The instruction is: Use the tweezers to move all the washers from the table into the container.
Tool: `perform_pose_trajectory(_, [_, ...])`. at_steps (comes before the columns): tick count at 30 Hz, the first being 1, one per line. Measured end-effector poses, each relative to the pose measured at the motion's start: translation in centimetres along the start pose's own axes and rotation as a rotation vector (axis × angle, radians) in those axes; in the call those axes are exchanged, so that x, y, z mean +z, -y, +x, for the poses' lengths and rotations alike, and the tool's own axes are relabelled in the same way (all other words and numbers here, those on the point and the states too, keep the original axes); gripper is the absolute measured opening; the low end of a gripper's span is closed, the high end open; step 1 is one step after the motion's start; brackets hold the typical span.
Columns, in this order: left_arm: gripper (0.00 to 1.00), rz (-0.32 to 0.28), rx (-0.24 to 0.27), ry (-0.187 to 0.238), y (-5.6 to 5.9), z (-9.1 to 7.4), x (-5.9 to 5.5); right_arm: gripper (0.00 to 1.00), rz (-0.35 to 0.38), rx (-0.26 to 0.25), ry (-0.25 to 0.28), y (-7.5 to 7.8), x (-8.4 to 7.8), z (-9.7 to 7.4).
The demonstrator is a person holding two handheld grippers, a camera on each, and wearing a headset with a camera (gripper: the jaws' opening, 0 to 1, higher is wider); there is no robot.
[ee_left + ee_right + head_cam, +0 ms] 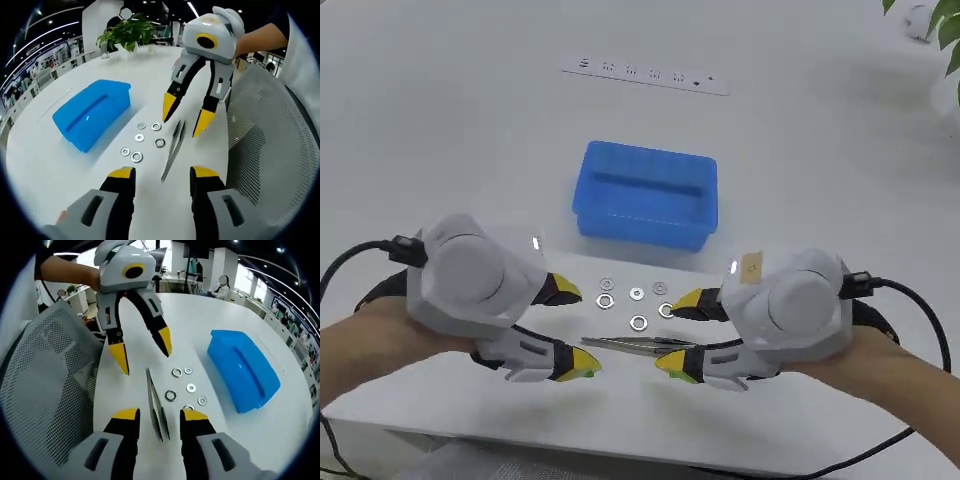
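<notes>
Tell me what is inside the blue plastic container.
Nothing shows inside the blue plastic container: the visible floor is bare. Its near wall hides the front strip of the floor. The small metal washers lie outside, on the white table.

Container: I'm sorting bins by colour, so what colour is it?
The container is solid bright blue, clearest in the head view.
</notes>
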State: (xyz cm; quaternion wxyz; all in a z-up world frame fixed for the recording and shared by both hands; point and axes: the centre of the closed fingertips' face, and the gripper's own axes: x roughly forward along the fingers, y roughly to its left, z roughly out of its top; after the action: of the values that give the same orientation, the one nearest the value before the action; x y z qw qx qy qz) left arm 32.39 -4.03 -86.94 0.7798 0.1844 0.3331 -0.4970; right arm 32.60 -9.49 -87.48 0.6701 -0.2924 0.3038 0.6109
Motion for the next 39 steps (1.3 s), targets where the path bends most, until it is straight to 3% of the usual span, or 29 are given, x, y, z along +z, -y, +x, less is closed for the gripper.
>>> perform_pose_trajectory(5, [0.40,0.026,-0.016,-0.010,-0.2,0.6,0.0,0.28,-0.012,0.014,-0.033,0.0,-0.5,0.7])
perform_pose_trajectory(12, [0.33,0.080,-0.045,-0.079,0.0,1.1,-1.5,0.21,-0.032,0.026,-0.061,0.3,-0.6,1.2])
perform_pose_trajectory(15, [0.31,0.086,-0.063,-0.065,0.3,1.2,-1.1,0.17,-0.049,0.034,-0.083,0.2,-0.8,1.5])
perform_pose_trajectory(20, [0.24,0.181,-0.078,-0.065,0.8,1.6,-0.7,0.15,-0.078,0.042,-0.093,0.2,-0.7,1.6])
perform_pose_trajectory(27, [0.11,0.265,-0.129,-0.059,1.8,2.0,-0.4,0.13,-0.134,0.055,-0.108,-0.1,-0.5,1.7])
perform_pose_trajectory(31, [0.06,0.257,-0.127,-0.069,1.4,2.0,-0.4,0.11,-0.144,0.057,-0.107,-0.3,-0.4,1.8])
perform_pose_trajectory(39, [0.06,0.321,-0.143,-0.124,1.3,2.2,-0.4,0.09,-0.185,0.027,-0.092,-0.7,-0.4,1.7])
